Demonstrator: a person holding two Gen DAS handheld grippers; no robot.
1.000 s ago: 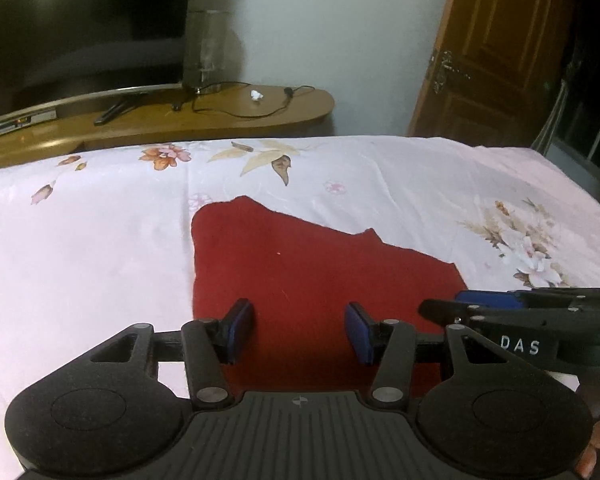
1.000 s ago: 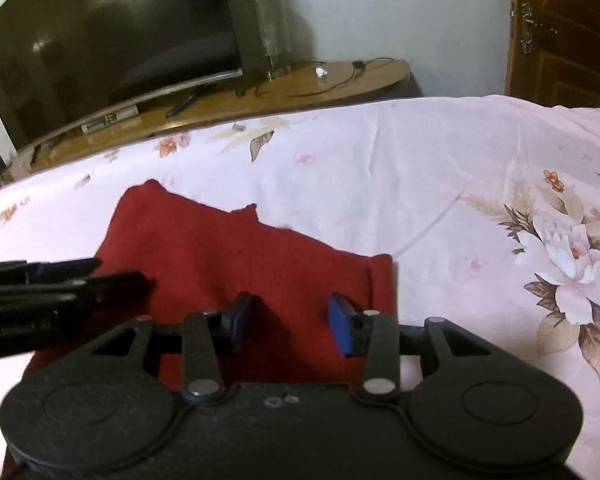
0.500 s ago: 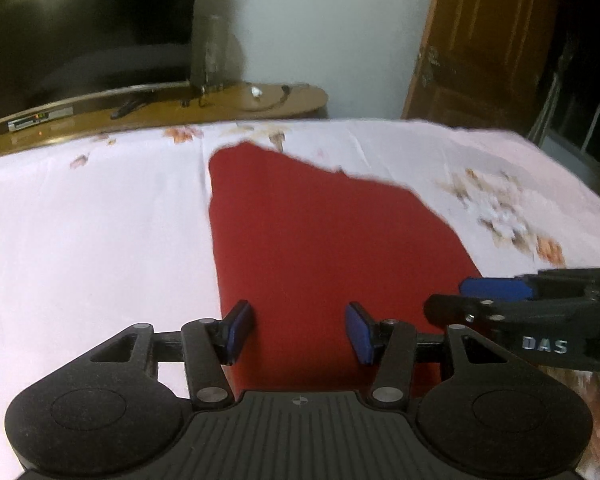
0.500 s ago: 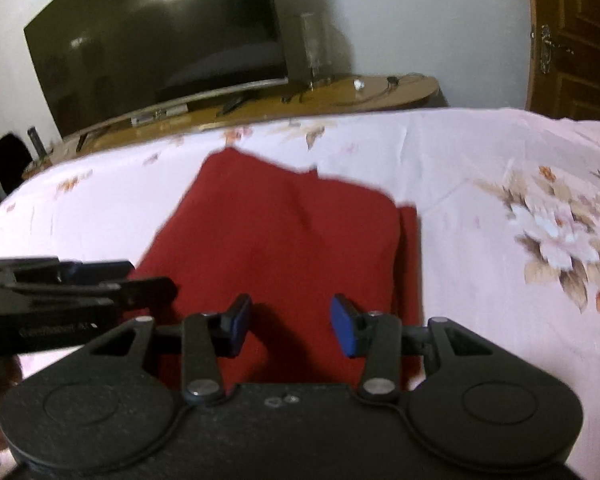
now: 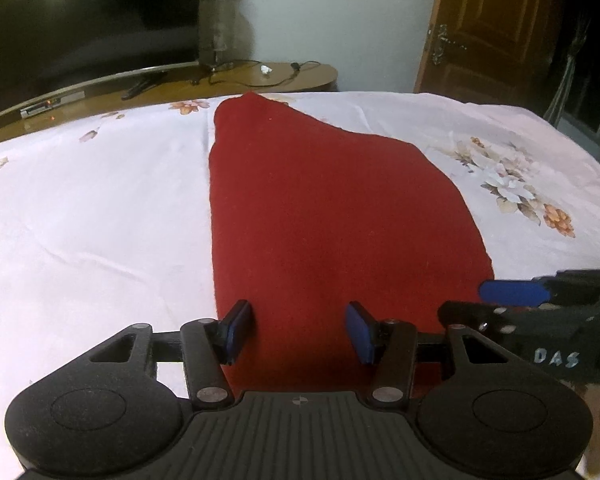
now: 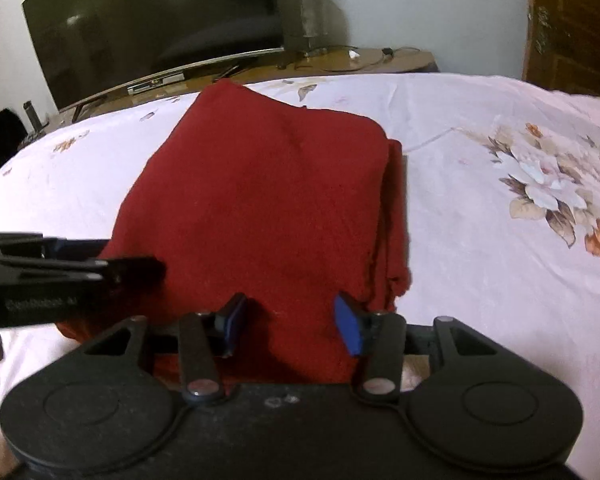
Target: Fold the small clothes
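Note:
A dark red garment lies folded on the floral bedsheet; it also shows in the right wrist view, with stacked layers along its right edge. My left gripper is open over the garment's near left edge, with nothing between its blue pads. My right gripper is open over the near right part, also empty. Each gripper shows in the other's view: the right one at the right, the left one at the left.
Beyond the bed stands a wooden TV cabinet with a large dark TV, a glass vase and cables. A wooden door is at the far right. The pale sheet spreads around the garment.
The garment now looks folded over, longer and narrower in view. Both grippers have pulled back and tilted up, staying open.

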